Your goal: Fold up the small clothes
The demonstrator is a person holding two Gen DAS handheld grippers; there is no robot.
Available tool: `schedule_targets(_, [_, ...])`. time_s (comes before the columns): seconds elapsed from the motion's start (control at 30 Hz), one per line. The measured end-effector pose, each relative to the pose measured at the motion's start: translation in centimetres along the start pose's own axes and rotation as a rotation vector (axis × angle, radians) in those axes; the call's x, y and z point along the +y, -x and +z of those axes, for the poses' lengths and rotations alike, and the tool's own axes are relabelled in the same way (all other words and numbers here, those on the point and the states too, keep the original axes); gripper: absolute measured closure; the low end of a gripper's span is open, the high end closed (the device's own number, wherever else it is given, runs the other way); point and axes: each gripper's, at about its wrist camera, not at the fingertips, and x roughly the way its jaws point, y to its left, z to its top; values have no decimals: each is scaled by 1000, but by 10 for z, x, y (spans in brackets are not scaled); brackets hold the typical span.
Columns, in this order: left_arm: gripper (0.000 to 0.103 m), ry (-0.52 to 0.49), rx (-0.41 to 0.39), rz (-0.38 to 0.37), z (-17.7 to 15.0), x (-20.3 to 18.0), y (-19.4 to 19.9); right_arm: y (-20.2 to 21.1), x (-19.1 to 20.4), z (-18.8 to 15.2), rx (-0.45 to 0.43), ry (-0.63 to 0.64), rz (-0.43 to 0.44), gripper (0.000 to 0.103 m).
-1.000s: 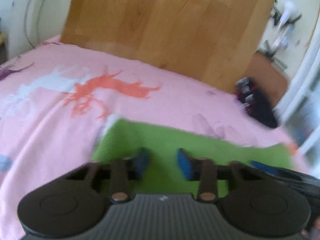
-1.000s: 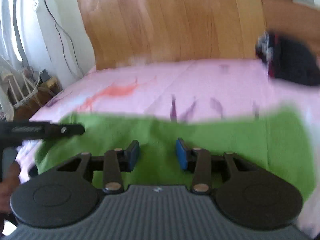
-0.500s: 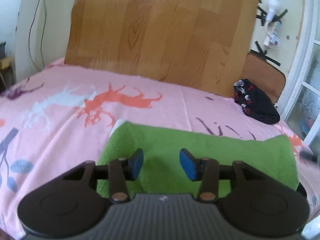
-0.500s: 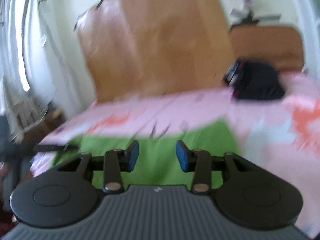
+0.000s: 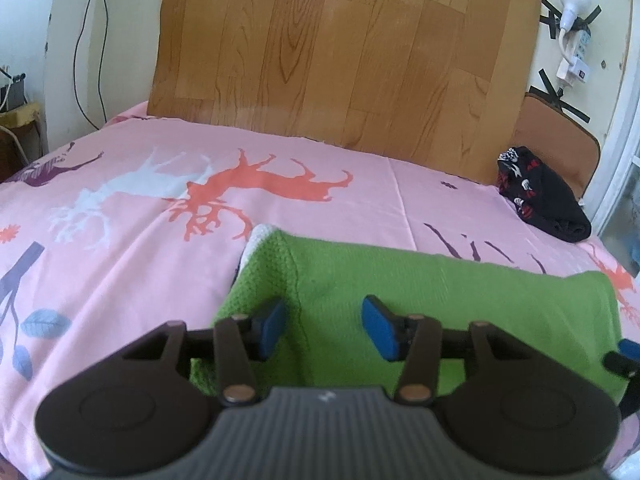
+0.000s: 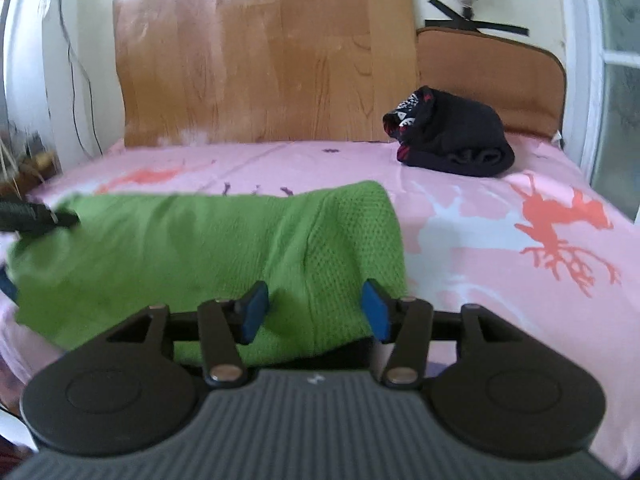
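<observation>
A green knitted garment (image 5: 440, 292) lies folded in a long strip on the pink bed sheet (image 5: 132, 240); it also shows in the right wrist view (image 6: 192, 248). A white edge (image 5: 256, 236) shows at its far left corner. My left gripper (image 5: 324, 326) is open over the garment's left part, blue pads apart. My right gripper (image 6: 314, 308) is open over the garment's right end. The right gripper's tip shows at the right edge of the left wrist view (image 5: 626, 354). The left gripper's tip shows at the left edge of the right wrist view (image 6: 36, 216).
A folded black garment with red and white print (image 5: 540, 196) lies at the far right of the bed, also in the right wrist view (image 6: 452, 136). A wooden headboard panel (image 5: 340, 52) stands behind the bed. A brown cushion (image 6: 488, 76) leans at the back right.
Both grippers have drawn back and risen from the green garment. The right wrist view has swung right, towards the garment's right end. Both grippers stay open.
</observation>
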Motion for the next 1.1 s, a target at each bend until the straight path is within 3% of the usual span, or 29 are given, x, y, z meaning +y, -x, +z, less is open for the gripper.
schedule_targets(0.2, [53, -32, -24, 33, -10, -7, 6, 17, -47, 5, -58, -235, 40, 45])
schedule_targets(0.4, [51, -47, -40, 53, -19, -12, 10, 3, -70, -5, 32, -416, 104, 44])
schedule_targets(0.7, [48, -72, -36, 68, -23, -16, 13, 7, -67, -13, 30, -452, 131, 40])
schedule_targets(1.1, [36, -66, -16, 41, -24, -15, 14, 8, -79, -18, 7, -532, 186, 35])
